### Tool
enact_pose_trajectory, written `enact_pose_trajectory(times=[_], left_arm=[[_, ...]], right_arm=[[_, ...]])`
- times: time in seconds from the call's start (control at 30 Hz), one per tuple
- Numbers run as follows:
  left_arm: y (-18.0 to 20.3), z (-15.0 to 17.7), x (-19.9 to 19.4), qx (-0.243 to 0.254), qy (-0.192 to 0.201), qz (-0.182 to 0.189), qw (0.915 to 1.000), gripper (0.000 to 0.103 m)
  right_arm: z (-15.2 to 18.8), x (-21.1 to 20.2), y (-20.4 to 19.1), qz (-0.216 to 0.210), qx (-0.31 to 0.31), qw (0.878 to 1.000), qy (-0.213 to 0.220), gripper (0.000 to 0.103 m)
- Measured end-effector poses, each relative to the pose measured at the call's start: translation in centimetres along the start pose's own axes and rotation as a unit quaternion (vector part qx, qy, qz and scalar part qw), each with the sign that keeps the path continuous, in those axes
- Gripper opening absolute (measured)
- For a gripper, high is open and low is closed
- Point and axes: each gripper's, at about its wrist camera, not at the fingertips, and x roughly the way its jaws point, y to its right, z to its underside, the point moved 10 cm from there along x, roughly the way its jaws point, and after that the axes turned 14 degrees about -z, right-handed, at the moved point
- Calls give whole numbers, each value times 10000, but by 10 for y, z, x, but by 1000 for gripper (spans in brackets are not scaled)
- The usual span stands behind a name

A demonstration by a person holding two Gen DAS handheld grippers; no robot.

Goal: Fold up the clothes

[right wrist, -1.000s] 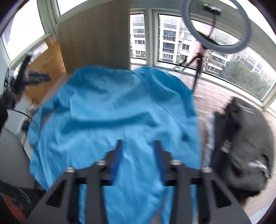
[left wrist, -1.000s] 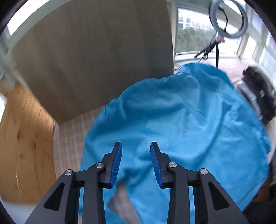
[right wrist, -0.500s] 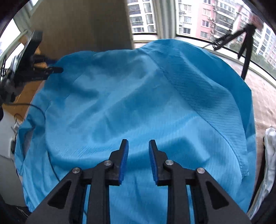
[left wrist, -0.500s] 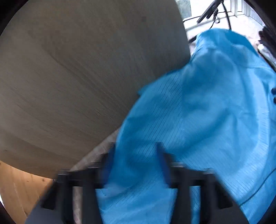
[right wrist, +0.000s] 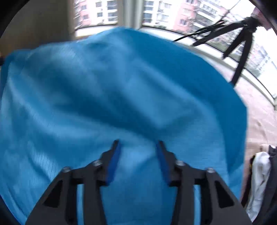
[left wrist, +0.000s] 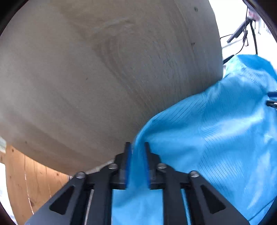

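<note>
I'm looking through the left wrist camera and a pale wooden panel [left wrist: 103,69] is filling most of it, with an orange-toned wood surface [left wrist: 31,187] showing low on the left. None of that is reaching the right wrist camera, which is giving me windows with apartment blocks [right wrist: 155,10] outside, a black tripod [right wrist: 242,43] up on the right, and a white cloth [right wrist: 259,173] bunched at the right edge.

The blue garment [left wrist: 216,138] is lying spread out in both views (fine dark pinstripes are showing on the weave). From the left camera it is taking up the lower right, its edge running up against the wooden panel. The left gripper [left wrist: 137,147] is sitting right at that edge; its jaws have just been opening and are standing a narrow gap apart, with a ridge of the blue fabric running between the pads.

From the right camera the garment [right wrist: 121,86] is covering nearly the whole frame in soft folds. The right gripper [right wrist: 138,145] is hanging over it near the closer part; its jaws have just been opening too, and are standing wide apart with cloth beneath them but nothing pinched.
</note>
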Motion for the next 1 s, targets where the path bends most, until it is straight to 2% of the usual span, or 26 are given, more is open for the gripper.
enact_pose_trajectory(times=[0.07, 0.1, 0.17, 0.27, 0.4, 0.5, 0.57, 0.67, 0.7, 0.77, 0.83, 0.93, 1.0], left_arm=[[-26, 16, -20, -195, 32, -69, 9998, 29], [-40, 27, -32, -311, 40, -92, 9995, 32], [-70, 54, -53, -589, -15, -91, 9982, 40], [-106, 117, -83, -1035, -248, -35, 9943, 39], [-120, 223, -124, -1493, -709, 96, 9862, 39], [-109, 301, -146, -1796, -1127, 172, 9771, 41], [-94, 349, -149, -2057, -1439, 195, 9678, 42], [-63, 414, -143, -2677, -1995, 500, 9413, 42], [-52, 430, -140, -2733, -2147, 508, 9363, 42], [-30, 458, -132, -2762, -2428, 448, 9288, 42], [-15, 472, -127, -2791, -2519, 477, 9254, 42], [-8, 482, -120, -3111, -2583, 616, 9125, 48], [-10, 481, -113, -3222, -2517, 559, 9109, 47]], right_arm=[[-2, 0, 22, 389, 260, 9989, -54, 47], [-3, -3, 27, 404, 383, 9984, -30, 47], [-2, -14, 19, -32, 528, 9985, 152, 47], [0, -39, -21, -685, 259, 9964, 416, 47], [22, -67, -107, -1681, -452, 9836, 483, 47], [43, -84, -176, -2418, -854, 9657, 413, 48], [56, -88, -223, -2854, -1088, 9519, 258, 49], [76, -78, -300, -3163, -1610, 9349, -96, 49], [82, -73, -327, -3193, -1789, 9304, -204, 49], [94, -63, -371, -3268, -2029, 9223, -366, 49], [105, -55, -404, -3360, -2149, 9155, -525, 49], [116, -51, -437, -3334, -2205, 9141, -683, 49], [121, -54, -445, -3316, -2209, 9142, -739, 49]])
